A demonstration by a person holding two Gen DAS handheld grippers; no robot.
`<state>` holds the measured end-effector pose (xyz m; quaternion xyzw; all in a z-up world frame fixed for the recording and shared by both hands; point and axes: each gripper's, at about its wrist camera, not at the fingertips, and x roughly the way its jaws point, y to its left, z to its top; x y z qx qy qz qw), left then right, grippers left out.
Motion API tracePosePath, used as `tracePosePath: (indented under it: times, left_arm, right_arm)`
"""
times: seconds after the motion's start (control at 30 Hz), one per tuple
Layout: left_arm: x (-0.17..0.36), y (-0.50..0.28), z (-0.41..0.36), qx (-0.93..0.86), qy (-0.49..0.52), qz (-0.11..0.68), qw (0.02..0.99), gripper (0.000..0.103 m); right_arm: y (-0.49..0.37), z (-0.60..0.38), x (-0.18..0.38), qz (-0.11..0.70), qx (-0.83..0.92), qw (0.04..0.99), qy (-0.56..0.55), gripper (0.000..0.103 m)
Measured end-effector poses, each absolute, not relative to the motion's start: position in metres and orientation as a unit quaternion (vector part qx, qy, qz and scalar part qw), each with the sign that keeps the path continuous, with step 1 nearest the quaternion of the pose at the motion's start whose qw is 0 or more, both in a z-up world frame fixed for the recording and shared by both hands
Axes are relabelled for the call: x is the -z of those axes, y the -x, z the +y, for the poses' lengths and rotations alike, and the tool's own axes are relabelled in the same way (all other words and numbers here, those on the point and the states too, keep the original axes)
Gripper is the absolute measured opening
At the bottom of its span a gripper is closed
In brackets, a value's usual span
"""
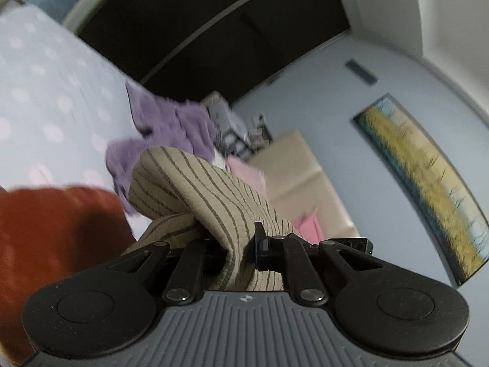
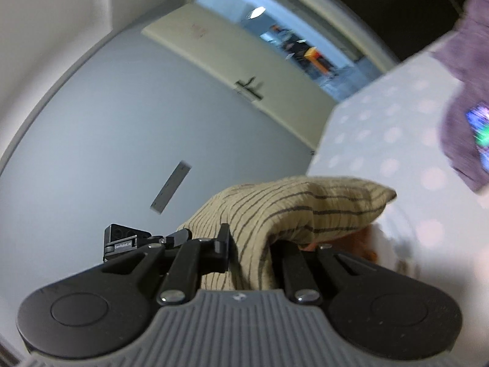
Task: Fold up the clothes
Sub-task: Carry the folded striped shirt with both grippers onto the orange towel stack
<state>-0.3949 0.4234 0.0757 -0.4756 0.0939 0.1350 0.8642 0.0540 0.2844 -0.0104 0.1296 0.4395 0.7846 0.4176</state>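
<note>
The striped garment (image 1: 201, 189), beige with thin dark lines, is held off the surface at two places: the left tongs (image 1: 235, 244) pinch one bunched fold of it, and the right tongs (image 2: 253, 244) pinch another (image 2: 293, 205). In both wrist views the cloth fills the gap between the fingers and billows forward over them, so each pair of tongs is pressed nearly together on fabric. The material reads as thin woven cloth: light, fully limp, and prone to drape and crumple wherever it is not supported. It carries no stiffness of its own, so its shape is set only by the two grip points and gravity. The weave looks slightly textured, so slip from the pads is unlikely under its own weight, but a bunched pinch can shed layers if the cloth is tugged sideways. Which part of the garment each grip holds cannot be told. For a clean fold, hold should be taken at matching corners or along one seam, with the fabric flat between the pads, not wadded. Below and beyond lies the dotted bedsheet (image 1: 45, 91), with a purple garment (image 1: 171, 122), a rust-red garment (image 1: 55, 238) and a pink item (image 1: 244, 168) on or near it; motion blur limits finer detail.
</note>
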Motion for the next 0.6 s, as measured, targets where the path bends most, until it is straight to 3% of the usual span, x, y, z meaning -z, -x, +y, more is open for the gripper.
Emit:
tracePosePath:
  times: [0.2,0.47,0.6]
  left_arm:
    - [-0.058,0.446,0.444,-0.171,0.474,0.047,0.863,0.01]
    - [0.077,0.451,0.457,-0.228,0.575,0.117,0.777,0.01]
    - [0.093,0.454,0.458,-0.221,0.597,0.094,0.766,0.015]
  right_arm:
    - [-0.015,0.355,0.007,0.428,-0.814,0.381,-0.099,0.014]
    - [0.018,0.418,0.118,0.532,-0.744,0.403,0.032,0.014]
    - [0.015,0.418,0.135,0.549,-0.734,0.399,0.023,0.016]
